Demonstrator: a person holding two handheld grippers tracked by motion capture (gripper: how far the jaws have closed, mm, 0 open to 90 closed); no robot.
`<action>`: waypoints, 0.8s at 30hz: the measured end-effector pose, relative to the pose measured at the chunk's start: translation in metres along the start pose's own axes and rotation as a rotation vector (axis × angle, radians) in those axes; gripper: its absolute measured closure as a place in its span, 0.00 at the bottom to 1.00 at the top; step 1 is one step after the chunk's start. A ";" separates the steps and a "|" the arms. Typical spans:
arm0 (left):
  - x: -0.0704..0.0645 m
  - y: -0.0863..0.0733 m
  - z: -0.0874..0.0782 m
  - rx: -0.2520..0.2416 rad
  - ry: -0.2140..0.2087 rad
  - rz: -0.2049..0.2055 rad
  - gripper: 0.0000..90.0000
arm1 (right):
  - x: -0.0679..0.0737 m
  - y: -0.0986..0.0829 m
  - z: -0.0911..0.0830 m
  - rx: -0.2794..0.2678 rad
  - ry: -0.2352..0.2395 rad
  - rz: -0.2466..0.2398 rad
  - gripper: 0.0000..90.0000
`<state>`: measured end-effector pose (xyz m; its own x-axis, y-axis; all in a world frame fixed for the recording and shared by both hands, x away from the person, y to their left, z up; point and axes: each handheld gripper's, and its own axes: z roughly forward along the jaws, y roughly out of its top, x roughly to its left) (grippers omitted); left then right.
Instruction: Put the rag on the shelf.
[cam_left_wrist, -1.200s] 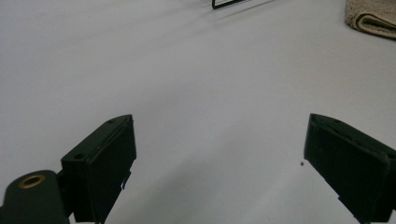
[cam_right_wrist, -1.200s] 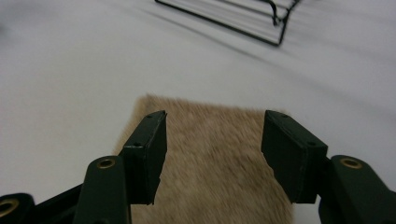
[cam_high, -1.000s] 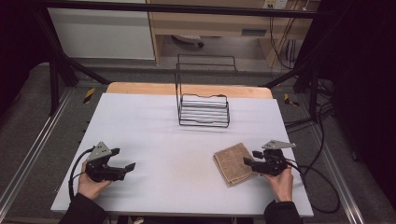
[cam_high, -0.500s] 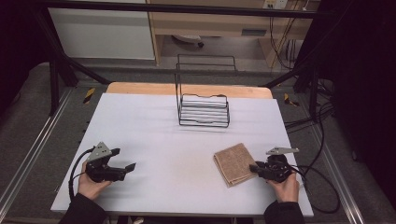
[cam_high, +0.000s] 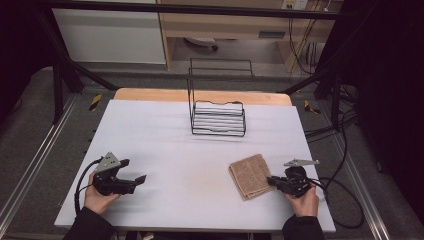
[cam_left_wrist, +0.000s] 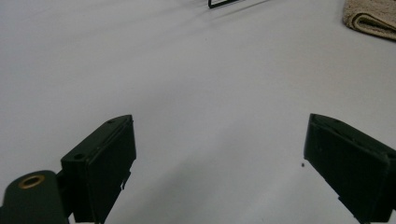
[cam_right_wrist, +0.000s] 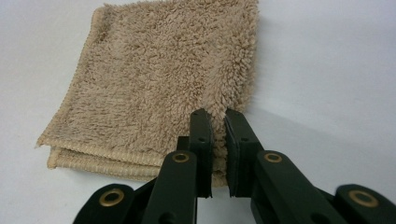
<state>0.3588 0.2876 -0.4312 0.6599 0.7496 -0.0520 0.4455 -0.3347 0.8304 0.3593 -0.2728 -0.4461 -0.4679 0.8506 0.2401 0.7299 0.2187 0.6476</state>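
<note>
White tabletop (cam_high: 165, 145) bears a fluffy tan folded towel (cam_right_wrist: 159, 79), corner pinched by the right claw (cam_right_wrist: 218, 116).

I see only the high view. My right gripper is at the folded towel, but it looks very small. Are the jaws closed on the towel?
Observer: Yes. In the right gripper view the right gripper has its jaws nearly together, pinching the near corner of the towel.
Operator: Is the towel one layer?
Observer: No, its near edge shows several stacked folds.
Operator: And the left gripper, is it open?
Observer: Yes. In the left gripper view the left gripper has its jaws wide apart, with bare white table between them.
</note>
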 end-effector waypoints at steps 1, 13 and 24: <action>0.000 0.000 0.000 0.000 0.000 0.001 0.10 | 0.000 0.000 0.000 0.000 -0.001 0.003 0.92; -0.013 0.012 0.010 0.000 -0.029 0.000 0.10 | -0.002 0.009 0.005 -0.005 -0.028 -0.044 0.93; -0.032 0.023 0.024 0.024 -0.062 0.020 0.10 | -0.006 0.024 0.018 -0.043 -0.055 -0.128 0.93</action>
<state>0.3626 0.2423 -0.4243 0.7046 0.7061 -0.0709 0.4460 -0.3629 0.8182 0.3881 -0.2639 -0.4451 -0.5269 0.8421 0.1150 0.6436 0.3069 0.7011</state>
